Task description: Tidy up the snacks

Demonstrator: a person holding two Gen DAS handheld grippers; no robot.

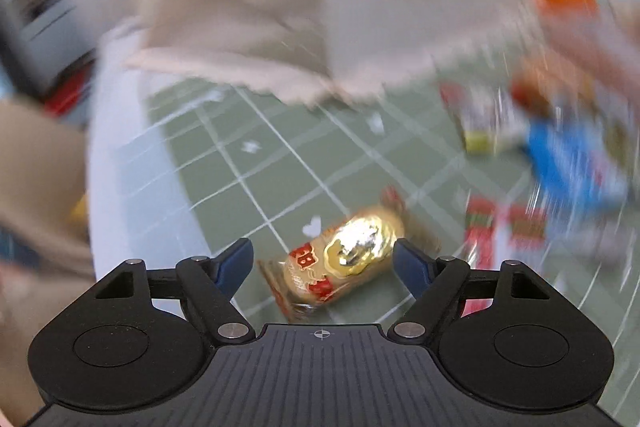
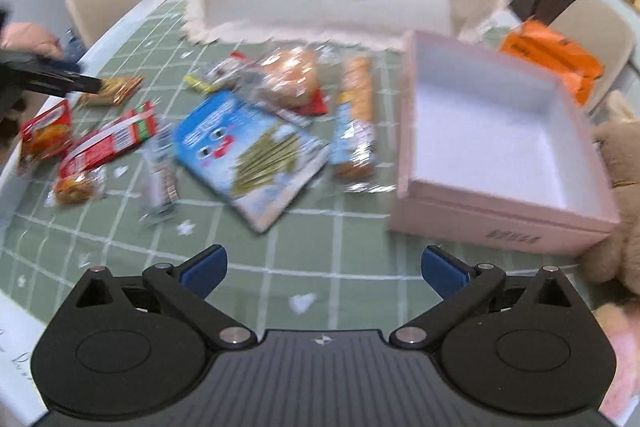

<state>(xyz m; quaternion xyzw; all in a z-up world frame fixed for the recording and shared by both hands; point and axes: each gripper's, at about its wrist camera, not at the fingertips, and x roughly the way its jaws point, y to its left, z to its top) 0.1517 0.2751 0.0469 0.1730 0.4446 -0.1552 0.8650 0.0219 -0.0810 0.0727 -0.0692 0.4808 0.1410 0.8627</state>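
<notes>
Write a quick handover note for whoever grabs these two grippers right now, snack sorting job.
Left hand-held gripper: open, jaws straddling the gold foil-wrapped snack on the green checked tablecloth, not yet clamped.
Right hand-held gripper: open, empty, above bare cloth near the table edge.
Pink square cardboard box: open, nothing inside.
Done: nothing boxed yet.
Left: all snacks still lie loose left of the box, including the blue seaweed-stick packet, red wrapped bars and clear-wrapped bread bun. Orange packet sits behind the box.

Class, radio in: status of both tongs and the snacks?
Left tongs open over gold candy. Right tongs open, empty. Pink box empty. Nothing blocking.
</notes>
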